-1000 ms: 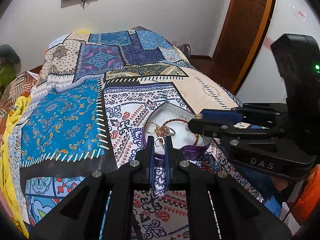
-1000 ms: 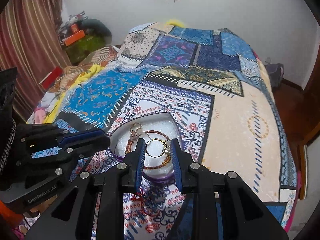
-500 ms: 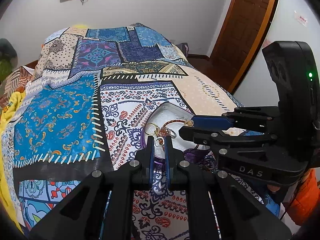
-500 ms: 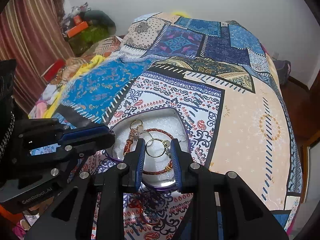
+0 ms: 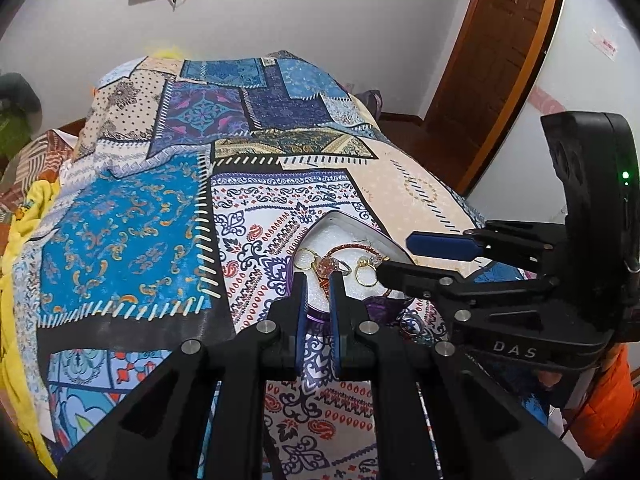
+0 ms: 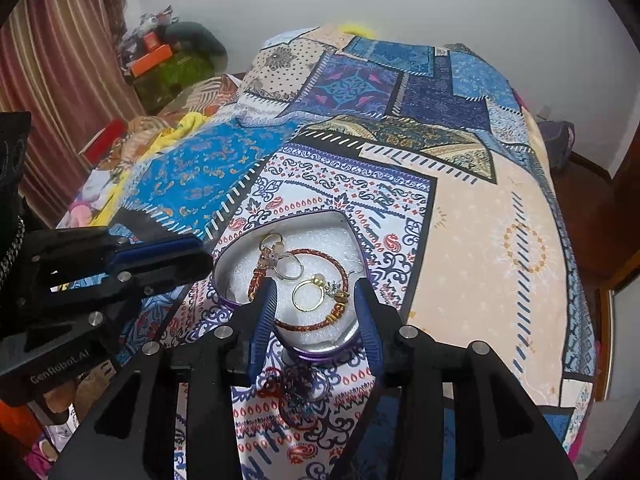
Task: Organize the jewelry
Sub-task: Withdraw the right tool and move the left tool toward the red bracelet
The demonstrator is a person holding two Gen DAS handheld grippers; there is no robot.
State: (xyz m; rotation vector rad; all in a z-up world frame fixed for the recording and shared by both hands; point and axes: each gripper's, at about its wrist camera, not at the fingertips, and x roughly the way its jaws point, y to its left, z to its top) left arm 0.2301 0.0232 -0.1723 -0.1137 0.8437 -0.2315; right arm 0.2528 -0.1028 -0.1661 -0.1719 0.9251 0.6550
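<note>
A heart-shaped tin (image 6: 224,280), lined in white, lay on the patchwork bedspread (image 6: 492,240) of the bed. Inside lay a red braided bracelet (image 6: 320,324), a gold hoop earring (image 6: 310,296) and a silver ring (image 6: 290,268). The right tool (image 6: 314,300) stood wide, straddling the tin's near edge and holding nothing. The left tool (image 5: 318,294) stood narrow and empty beside it.

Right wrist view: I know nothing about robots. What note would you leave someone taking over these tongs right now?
Right tongs: open, empty, over the heart tin.
Left tongs: barely apart, empty, at the tin's near edge.
Done: gold ring, red bangle and other pieces lie in the tin.
Left: a small tangle of jewelry on the bedspread in front of the tin.
</note>
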